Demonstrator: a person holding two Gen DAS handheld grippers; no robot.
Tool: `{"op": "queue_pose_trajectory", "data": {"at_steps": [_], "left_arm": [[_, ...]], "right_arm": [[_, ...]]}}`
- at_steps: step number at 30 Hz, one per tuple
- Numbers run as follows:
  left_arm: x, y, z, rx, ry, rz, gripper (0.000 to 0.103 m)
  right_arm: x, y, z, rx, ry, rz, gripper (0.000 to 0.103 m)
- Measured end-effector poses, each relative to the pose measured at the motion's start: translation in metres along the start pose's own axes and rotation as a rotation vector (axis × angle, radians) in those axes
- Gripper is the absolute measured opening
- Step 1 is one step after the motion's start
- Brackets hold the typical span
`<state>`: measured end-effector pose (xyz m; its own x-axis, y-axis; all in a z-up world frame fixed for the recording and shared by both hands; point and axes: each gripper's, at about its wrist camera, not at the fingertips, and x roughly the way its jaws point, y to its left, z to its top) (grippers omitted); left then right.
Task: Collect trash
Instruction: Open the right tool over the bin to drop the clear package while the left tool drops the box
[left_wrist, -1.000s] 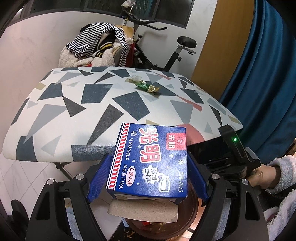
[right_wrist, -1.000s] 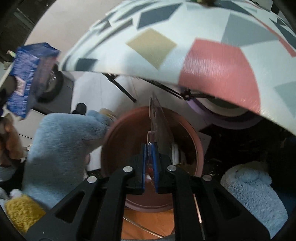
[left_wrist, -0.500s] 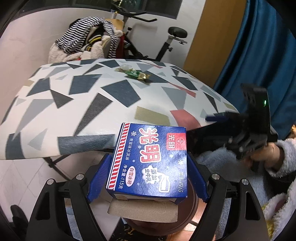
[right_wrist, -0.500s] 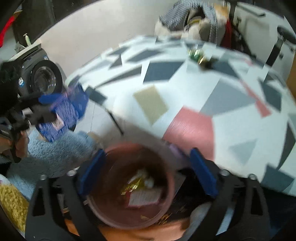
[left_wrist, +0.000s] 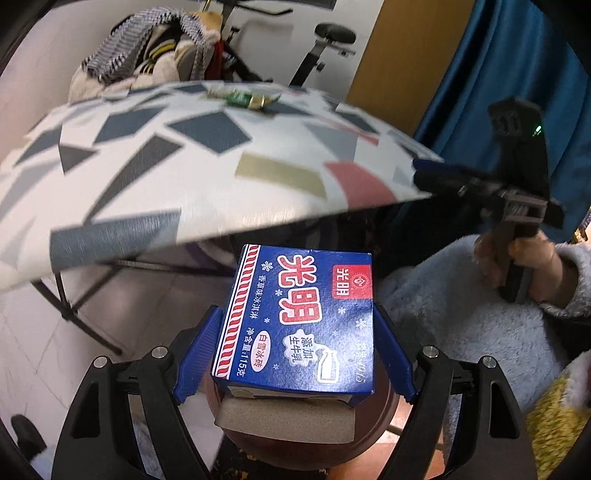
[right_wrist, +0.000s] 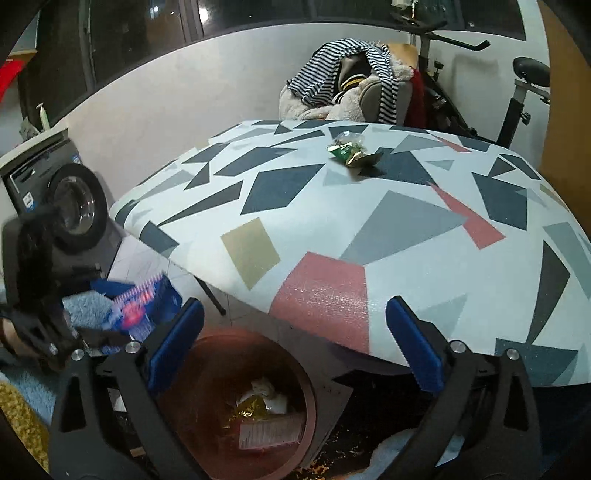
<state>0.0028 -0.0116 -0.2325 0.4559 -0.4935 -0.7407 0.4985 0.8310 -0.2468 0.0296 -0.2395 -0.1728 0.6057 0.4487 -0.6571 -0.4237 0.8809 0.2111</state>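
Left wrist view: the left gripper (left_wrist: 295, 350) is angling downward, its blue pads pressing both sides of a blue ice-cream box (left_wrist: 299, 321), holding it above a brown trash bin (right_wrist: 243, 406) below the table (right_wrist: 369, 229) edge. On the right, a hand (left_wrist: 524, 266) in a fluffy sleeve is holding the right gripper (right_wrist: 293, 343) by its handle. Its jaws have just been opening and are standing wide with nothing between them. Wrappers (right_wrist: 351, 149) are lying on the far tabletop; other trash is lying inside the bin.

Wrappers (right_wrist: 349, 149) on table (right_wrist: 406, 236), bin (right_wrist: 240, 406) below.
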Motion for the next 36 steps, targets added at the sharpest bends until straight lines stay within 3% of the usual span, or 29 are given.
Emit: {"op": "queue_pose_trajectory", "data": {"at_steps": [14, 20, 28, 36], "left_arm": [[0.017, -0.005, -0.005, 0.022, 0.064, 0.027, 0.078], [0.019, 0.001, -0.005, -0.005, 0.072, 0.056, 0.09], [0.001, 0.007, 0.003, -0.029, -0.01, 0.135, 0.096], [-0.029, 0.025, 0.032, -0.066, -0.106, 0.22, 0.097]], "right_arm": [[0.01, -0.002, -0.003, 0.032, 0.019, -0.004, 0.097], [0.011, -0.002, -0.004, 0.042, 0.024, 0.002, 0.097], [0.011, -0.003, -0.004, 0.048, 0.024, 0.0, 0.097], [0.011, -0.004, -0.003, 0.053, 0.03, -0.01, 0.097]]}}
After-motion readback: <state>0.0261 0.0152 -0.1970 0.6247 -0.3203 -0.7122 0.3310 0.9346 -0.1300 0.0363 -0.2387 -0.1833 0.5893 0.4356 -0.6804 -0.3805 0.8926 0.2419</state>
